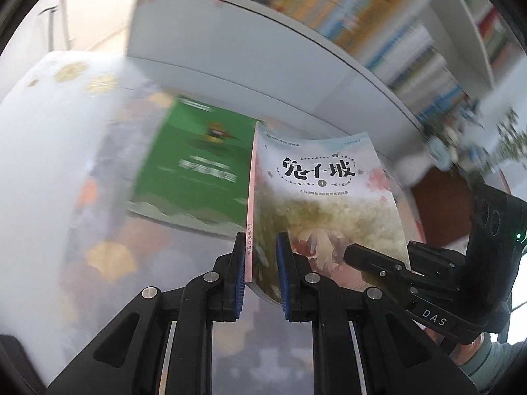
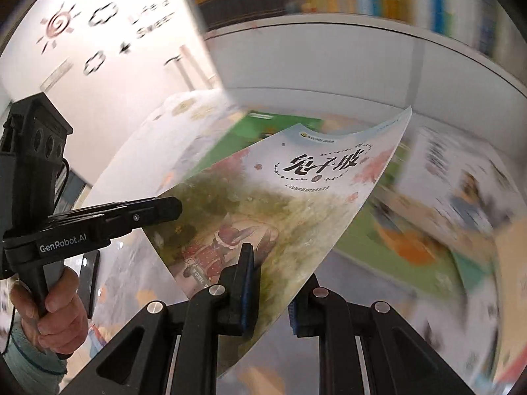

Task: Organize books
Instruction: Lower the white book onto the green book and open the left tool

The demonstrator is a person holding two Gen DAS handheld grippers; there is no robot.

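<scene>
Left Wrist and Right Wrist Views: Book Held by Both Claws

Left wrist view: the left claw point(image 1: 260, 276) is seen clamped on the pale book point(image 1: 322, 204) at its spine edge, near the bottom corner. The blue pads point(image 1: 282, 273) are pressed against the cover on one side and the spine on the other. The book is held raised above the table point(image 1: 49, 164), with its cover facing up and slightly bowed. A green book point(image 1: 197, 164) is seen lying flat on the table beyond it, blurred. A white bookshelf point(image 1: 263, 59) with rows of blurred books is seen behind.

Right wrist view: the right claw point(image 2: 271, 291) is closed on the lower open edge of the same book point(image 2: 296, 197). The cover is gripped between the two fingers. The left claw point(image 2: 164, 209) is seen at the opposite edge.
</scene>
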